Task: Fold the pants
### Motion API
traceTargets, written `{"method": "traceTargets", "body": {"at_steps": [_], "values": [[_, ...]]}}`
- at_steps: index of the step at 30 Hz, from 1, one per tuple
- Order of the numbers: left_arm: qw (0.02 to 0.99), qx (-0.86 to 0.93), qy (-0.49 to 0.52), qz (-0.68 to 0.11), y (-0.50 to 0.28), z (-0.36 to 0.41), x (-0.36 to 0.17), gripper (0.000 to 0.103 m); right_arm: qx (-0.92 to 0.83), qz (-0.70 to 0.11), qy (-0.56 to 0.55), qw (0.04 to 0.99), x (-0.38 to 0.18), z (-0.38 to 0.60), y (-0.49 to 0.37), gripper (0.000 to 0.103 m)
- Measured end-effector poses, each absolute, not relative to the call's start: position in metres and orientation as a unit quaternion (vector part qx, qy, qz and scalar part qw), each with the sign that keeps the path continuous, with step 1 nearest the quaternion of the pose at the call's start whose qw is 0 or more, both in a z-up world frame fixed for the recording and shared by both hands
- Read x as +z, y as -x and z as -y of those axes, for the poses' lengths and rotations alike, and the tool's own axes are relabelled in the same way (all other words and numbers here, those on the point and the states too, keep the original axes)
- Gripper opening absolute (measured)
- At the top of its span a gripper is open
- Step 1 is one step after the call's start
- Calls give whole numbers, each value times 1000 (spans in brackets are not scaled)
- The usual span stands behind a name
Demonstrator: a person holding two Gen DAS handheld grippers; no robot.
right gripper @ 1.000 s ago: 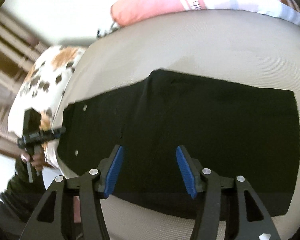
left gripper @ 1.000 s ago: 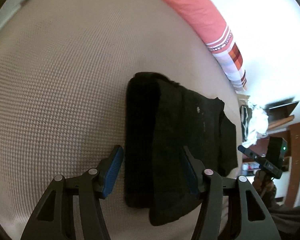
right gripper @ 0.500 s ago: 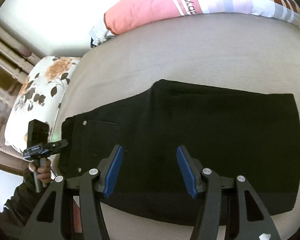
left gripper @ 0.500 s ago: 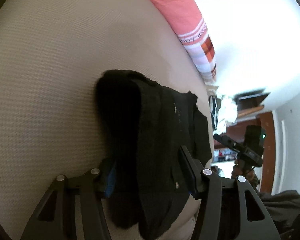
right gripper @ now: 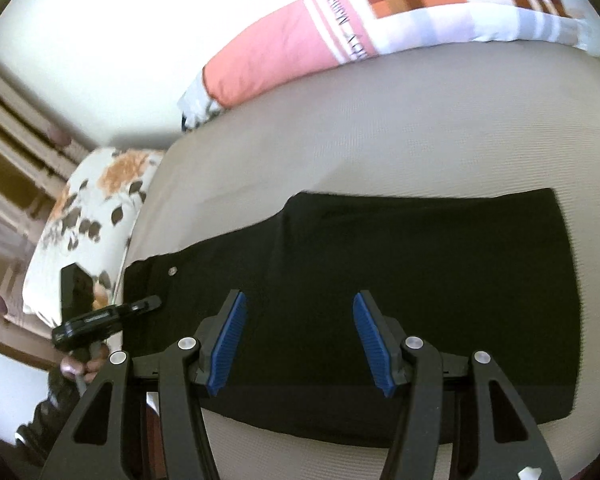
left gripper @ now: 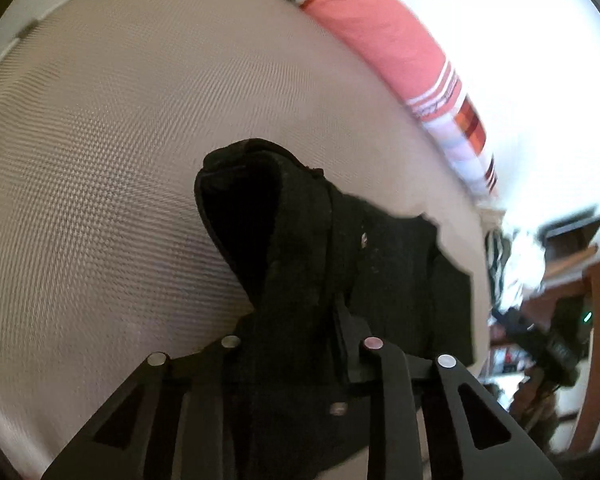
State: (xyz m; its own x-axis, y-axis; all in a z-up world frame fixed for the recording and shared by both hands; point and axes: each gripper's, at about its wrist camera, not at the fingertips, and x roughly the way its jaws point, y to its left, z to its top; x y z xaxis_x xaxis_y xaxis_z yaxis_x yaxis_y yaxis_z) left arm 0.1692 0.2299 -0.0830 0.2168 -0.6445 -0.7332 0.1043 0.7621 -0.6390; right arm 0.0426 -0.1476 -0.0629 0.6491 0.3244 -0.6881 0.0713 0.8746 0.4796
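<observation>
Black pants (right gripper: 420, 280) lie folded on a beige bed (right gripper: 420, 120). In the left wrist view the near end of the pants (left gripper: 300, 260) is bunched and raised off the bed (left gripper: 100, 160). My left gripper (left gripper: 296, 332) is shut on that cloth, which hides its pads. It also shows in the right wrist view (right gripper: 152, 302) at the waistband end. My right gripper (right gripper: 298, 340) is open with blue pads, hovering just above the middle of the pants near their front edge. It shows blurred in the left wrist view (left gripper: 540, 332).
A pink and striped pillow (right gripper: 320, 44) lies along the far side of the bed, also in the left wrist view (left gripper: 400, 60). A floral pillow (right gripper: 88, 216) sits at the left end. Wooden furniture (left gripper: 596, 320) stands beyond the bed's edge.
My left gripper moved onto the end of the pants, closed on the cloth and lifted it into a bunch. My right gripper stayed open over the pants and barely moved.
</observation>
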Motion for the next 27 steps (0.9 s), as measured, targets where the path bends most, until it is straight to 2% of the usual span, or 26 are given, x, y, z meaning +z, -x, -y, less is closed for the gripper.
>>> {"method": "traceTargets", "body": {"at_steps": [7, 15, 27], "values": [[756, -238, 262, -551, -147, -192, -32, 22, 54, -375, -247, 892, -57, 194, -17, 54], [762, -286, 243, -528, -139, -94, 16, 20, 25, -336, -272, 901, -63, 255, 13, 55], [761, -319, 164, -540, -131, 58, -5, 18, -35, -312, -299, 901, -88, 304, 36, 55]]}}
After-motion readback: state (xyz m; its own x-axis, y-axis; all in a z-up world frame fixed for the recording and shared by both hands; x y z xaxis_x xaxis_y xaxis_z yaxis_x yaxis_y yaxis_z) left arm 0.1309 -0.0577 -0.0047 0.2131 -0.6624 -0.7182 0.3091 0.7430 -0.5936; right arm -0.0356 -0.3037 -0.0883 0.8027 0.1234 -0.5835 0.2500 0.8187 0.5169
